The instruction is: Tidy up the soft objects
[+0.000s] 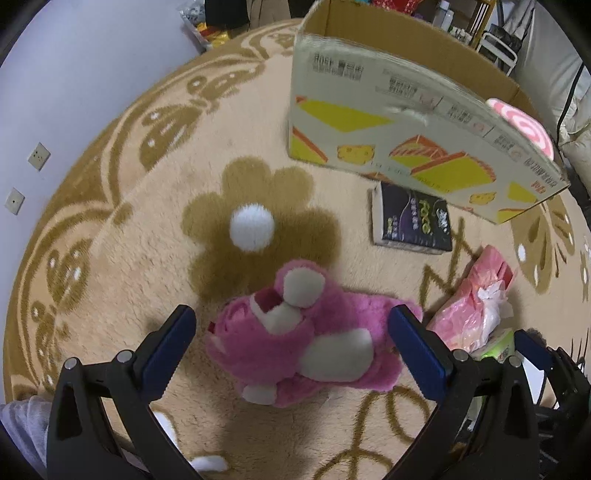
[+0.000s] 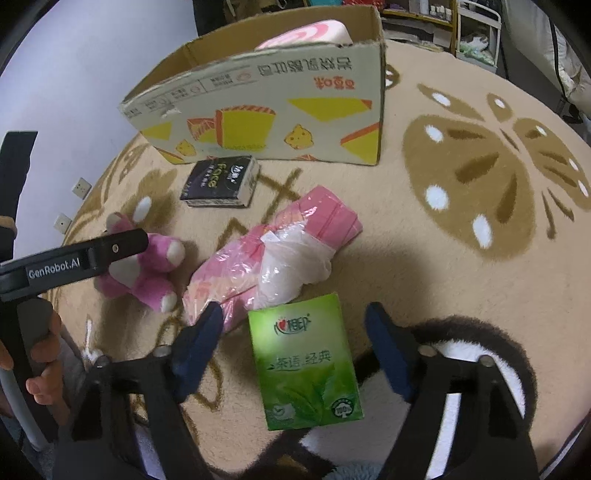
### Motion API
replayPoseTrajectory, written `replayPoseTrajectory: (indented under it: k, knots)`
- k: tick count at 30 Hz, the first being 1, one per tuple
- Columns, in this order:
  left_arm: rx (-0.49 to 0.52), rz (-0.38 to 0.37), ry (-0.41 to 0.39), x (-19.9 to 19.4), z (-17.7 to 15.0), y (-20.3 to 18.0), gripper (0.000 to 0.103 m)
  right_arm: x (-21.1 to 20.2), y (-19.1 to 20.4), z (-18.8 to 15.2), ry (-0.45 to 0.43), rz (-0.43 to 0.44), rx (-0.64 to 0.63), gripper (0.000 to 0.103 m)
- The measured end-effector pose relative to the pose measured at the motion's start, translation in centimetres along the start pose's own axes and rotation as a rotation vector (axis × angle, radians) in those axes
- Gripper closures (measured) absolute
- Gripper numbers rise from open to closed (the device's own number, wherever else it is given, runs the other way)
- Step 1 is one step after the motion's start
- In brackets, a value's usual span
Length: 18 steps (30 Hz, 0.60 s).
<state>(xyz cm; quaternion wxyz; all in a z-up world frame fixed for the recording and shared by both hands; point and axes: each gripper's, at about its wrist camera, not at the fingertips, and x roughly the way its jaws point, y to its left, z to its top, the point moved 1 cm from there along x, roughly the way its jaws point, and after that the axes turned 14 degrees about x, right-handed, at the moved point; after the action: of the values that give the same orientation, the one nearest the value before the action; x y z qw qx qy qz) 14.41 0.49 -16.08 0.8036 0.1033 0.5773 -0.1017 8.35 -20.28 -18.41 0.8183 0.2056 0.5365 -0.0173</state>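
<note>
Soft objects are mostly still out on the rug point(image 1: 122, 258), so you are early in the job. Only one item shows inside the cardboard box point(image 2: 280, 122): a pink-and-white swirled cushion point(image 2: 314, 31) poking above its rim, well beyond both sets of fingers. Whether anything else lies deeper in the box you cannot tell from here.

Your left gripper point(image 1: 295, 354) stands released, its blue pads wide apart, with the pink plush bear point(image 1: 306, 336) lying on its side between them. The right-hand pad looks very close to the bear's fur, perhaps grazing it; the left-hand pad is clearly apart from it. Nothing is pinched yet.

Your right gripper point(image 2: 295, 354) is likewise unclenched, spread to either side of the green tissue pack point(image 2: 306, 365), which lies flat on the rug between the fingers with a gap on each side. It is not held.

Left to do, as far as the views show:
- the pink plush bear, between your left fingers;
- the green tissue pack, between your right fingers;
- the pink plastic-wrapped bundle point(image 2: 273, 258), just past your right gripper's left finger and touching the top edge of the green pack;
- the black tissue pack point(image 2: 221, 182), farther ahead of both grippers, just in front of the box wall.

That makes four items loose against one stowed. My reading is that both hands are poised to close on their pieces, after which each has to be carried forward and over the box's near wall.
</note>
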Motion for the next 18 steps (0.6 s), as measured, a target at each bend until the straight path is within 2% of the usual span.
replayPoseTrajectory:
  k: [14, 17, 18]
  knots:
    - [-0.033, -0.042, 0.013, 1.4, -0.1, 0.8, 0.000, 1.3, -0.1, -0.4, 0.060, -0.021, 0.003, 0.024]
    - [-0.024, -0.036, 0.012, 1.7, -0.1, 0.9, 0.000, 1.7, 0.0, -0.5, 0.073, -0.033, 0.000, 0.039]
    - [-0.017, -0.029, 0.009, 1.8, -0.1, 0.9, 0.000, 1.9, 0.0, -0.5, 0.076, -0.037, 0.001, 0.040]
